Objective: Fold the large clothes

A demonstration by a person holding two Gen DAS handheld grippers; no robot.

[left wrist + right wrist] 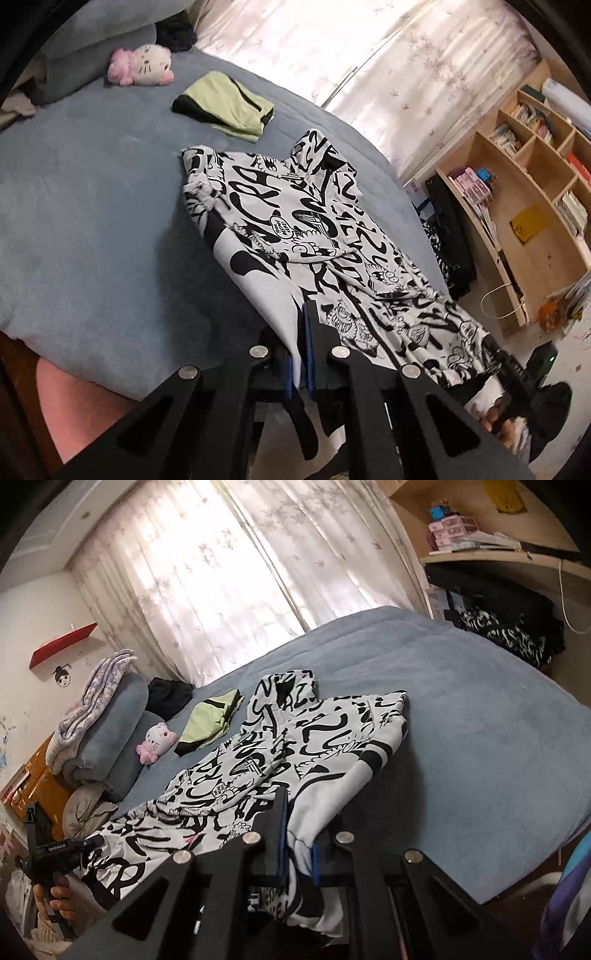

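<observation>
A large black-and-white printed garment (314,229) lies spread on the blue bed (92,206), and its near edge is lifted off the cover. In the left wrist view my left gripper (300,343) is shut on that near edge, with cloth pinched between the blue pads. The right wrist view shows my right gripper (299,834) shut on another part of the same edge of the garment (295,738). The cloth hangs in a fold below its jaws. Each gripper also shows in the other's view: the right gripper (517,369) at the lower right, the left gripper (62,853) at the lower left in a hand.
A folded green and black garment (225,107) and a pink and white plush toy (142,66) lie farther up the bed. Grey pillows (110,738) and a blanket are stacked at the head. A wooden bookshelf (535,184) stands beyond the bed's far side, beside curtains.
</observation>
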